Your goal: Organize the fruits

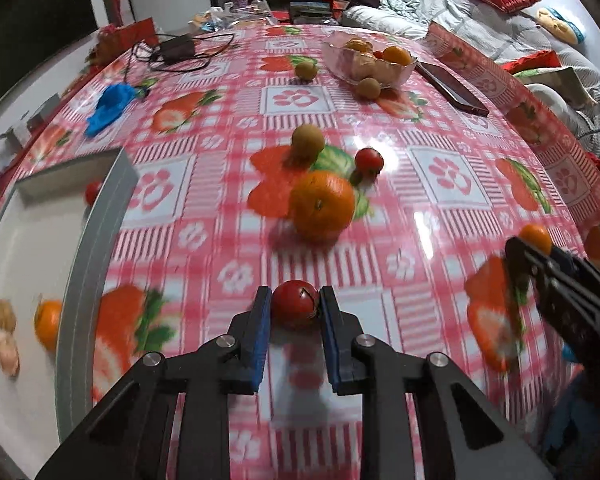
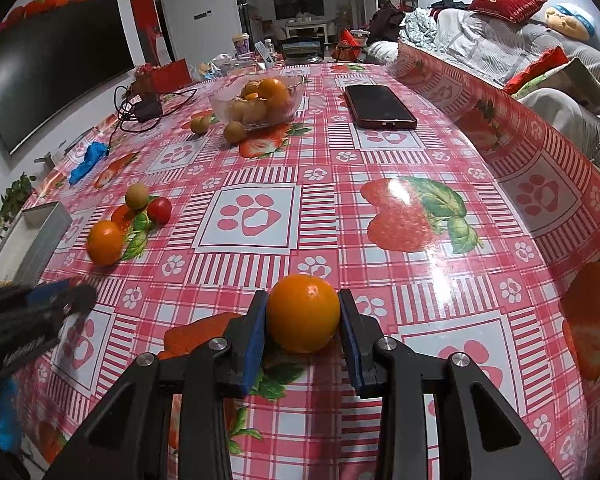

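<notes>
Tray point(image 1: 100, 216) at my left, partly filled. Right gripper point(image 2: 303, 316) clamped on orange fruit point(image 2: 303, 312); left gripper point(image 1: 295, 308) clamped on cherry tomato point(image 1: 295, 304). Risk I judge: tomato slipping or bruising, small round skin between pads.

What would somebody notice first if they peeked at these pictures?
Probably the loud pink tablecloth with strawberries and paw prints all over it. Next, the two claws up front: the left claw pinches a small red tomato, and the right claw squeezes a small orange. Further back sits a clear bowl of fruit beside a dark phone.
</notes>
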Demonstrator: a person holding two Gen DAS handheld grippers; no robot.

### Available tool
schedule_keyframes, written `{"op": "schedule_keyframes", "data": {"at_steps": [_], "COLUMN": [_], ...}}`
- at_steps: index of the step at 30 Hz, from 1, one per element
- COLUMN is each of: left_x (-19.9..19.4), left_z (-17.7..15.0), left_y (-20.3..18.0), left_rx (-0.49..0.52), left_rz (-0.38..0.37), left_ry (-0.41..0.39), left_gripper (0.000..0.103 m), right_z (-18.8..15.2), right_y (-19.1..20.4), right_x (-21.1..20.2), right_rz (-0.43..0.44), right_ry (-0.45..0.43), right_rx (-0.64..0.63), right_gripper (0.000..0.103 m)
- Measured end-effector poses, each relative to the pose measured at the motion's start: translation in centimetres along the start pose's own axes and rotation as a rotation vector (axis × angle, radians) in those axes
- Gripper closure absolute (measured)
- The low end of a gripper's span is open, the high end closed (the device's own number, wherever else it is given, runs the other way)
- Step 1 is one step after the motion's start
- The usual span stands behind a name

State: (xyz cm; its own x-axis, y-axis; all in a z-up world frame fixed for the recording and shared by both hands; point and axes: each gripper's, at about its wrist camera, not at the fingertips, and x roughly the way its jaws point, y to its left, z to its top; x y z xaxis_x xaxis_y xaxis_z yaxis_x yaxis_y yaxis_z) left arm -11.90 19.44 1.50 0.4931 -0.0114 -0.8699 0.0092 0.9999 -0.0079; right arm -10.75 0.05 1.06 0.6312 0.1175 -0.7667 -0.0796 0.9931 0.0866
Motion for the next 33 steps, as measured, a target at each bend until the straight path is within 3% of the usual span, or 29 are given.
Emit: {"op": "schedule_keyframes", "data": {"at_steps": [33], "left_x": [-0.74], "left_z": [-1.08], "left_y": [0.27], "left_rx": [-0.029], "left_rz": [-0.003], "left_ry": [0.000], "left_gripper": [0.077], "right_z": [0.05], "right_y": [0.55], "right_x": [0.22], "right_rz": [-0.031], "right_ry": [0.006], "right_rx": [-0.028], "right_gripper": [0.067]}}
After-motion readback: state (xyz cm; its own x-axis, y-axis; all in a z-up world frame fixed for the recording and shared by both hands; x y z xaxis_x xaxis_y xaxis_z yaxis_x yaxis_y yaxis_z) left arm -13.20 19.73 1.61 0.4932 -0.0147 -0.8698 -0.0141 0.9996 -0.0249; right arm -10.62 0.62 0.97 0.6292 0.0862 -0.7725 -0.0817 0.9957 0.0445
